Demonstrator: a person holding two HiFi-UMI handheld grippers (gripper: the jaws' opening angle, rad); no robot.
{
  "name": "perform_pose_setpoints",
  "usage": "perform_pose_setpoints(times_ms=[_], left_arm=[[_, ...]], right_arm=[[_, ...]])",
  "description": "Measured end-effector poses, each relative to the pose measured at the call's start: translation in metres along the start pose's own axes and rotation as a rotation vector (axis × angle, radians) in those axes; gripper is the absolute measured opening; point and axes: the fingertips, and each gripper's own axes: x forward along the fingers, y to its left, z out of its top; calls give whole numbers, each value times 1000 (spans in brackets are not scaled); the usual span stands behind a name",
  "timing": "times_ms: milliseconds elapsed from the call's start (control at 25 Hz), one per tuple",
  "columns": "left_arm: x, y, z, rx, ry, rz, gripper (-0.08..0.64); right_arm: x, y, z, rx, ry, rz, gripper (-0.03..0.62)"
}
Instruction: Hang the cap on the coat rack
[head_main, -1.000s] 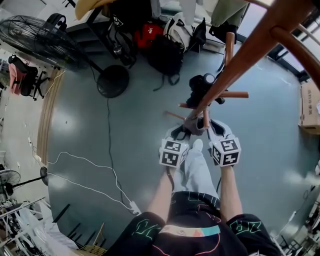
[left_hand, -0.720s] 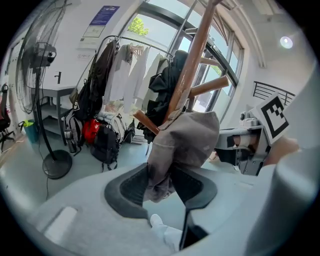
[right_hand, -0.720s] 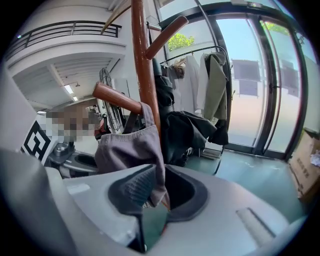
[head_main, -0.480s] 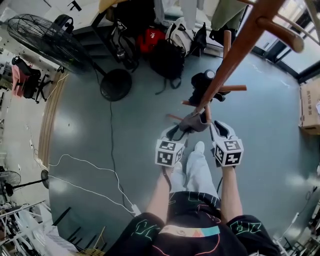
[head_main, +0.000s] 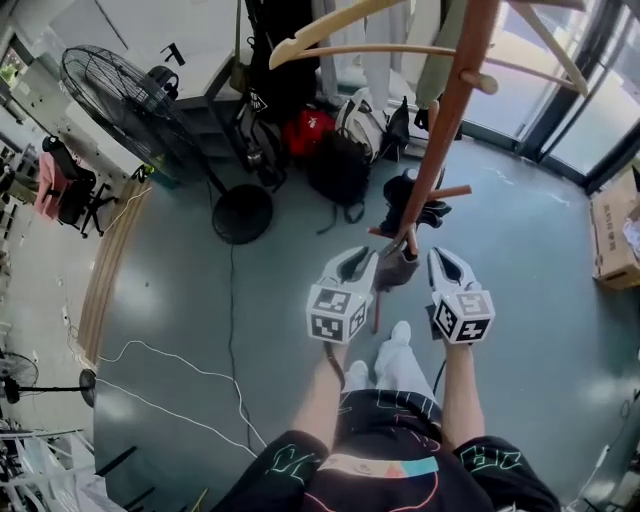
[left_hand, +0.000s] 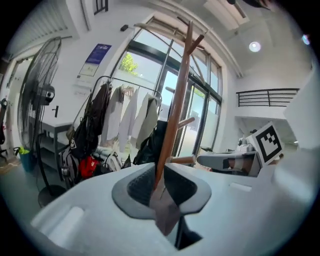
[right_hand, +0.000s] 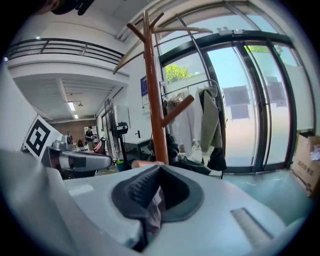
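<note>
The grey cap (head_main: 395, 270) hangs between my two grippers, right at the brown coat rack's pole (head_main: 450, 110) and just under a short peg (head_main: 440, 192). My left gripper (head_main: 358, 262) holds its left edge. In the left gripper view the jaws (left_hand: 161, 187) are closing, with grey cap fabric (left_hand: 167, 215) pinched between the pads and the rack pole (left_hand: 175, 115) straight ahead. My right gripper (head_main: 441, 262) is on the cap's right side. In the right gripper view it (right_hand: 159, 185) is shut on a fold of the cap (right_hand: 152, 210), with the pole (right_hand: 155, 100) behind.
A standing fan (head_main: 130, 90) with a round black base (head_main: 242, 213) is at the left. Bags (head_main: 340, 150) lie behind the rack and a cardboard box (head_main: 612, 230) at the right. Cables (head_main: 170, 360) cross the floor. A wooden hanger (head_main: 330, 30) hangs overhead. The person's shoes (head_main: 400, 335) are below the cap.
The head view has tilted up and shows more of the rack's top. Both grippers stay at the pole with the cap between them, now a little farther apart.
</note>
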Motion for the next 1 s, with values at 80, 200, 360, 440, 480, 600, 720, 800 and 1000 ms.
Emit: perform_pose_setpoints(times_ms=[80, 200, 360, 440, 480, 600, 720, 800, 1000], left_arm=[[-3, -4, 29, 36, -58, -4, 48], [-10, -7, 64, 87, -121, 12, 23], [-19, -7, 104, 124, -202, 45, 11], [-26, -6, 122, 134, -245, 56, 11], [-28, -6, 130, 143, -263, 63, 11], [-34, -2, 144, 162, -299, 83, 11], [-38, 2, 146, 170, -313, 91, 9], [-39, 6, 148, 168, -321, 99, 11], [-48, 10, 153, 169, -352, 124, 9]], right_arm=[[-5, 3, 26, -7, -59, 5, 5], [-14, 8, 63, -23, -136, 11, 5], [-26, 11, 103, -35, -215, 20, 5], [-31, 11, 118, -44, -249, 21, 5], [-32, 11, 124, -50, -261, 21, 5], [-34, 12, 135, -71, -284, 20, 5], [-34, 15, 139, -89, -301, 14, 5], [-33, 17, 144, -102, -308, 13, 5], [-35, 21, 154, -127, -311, 21, 5]])
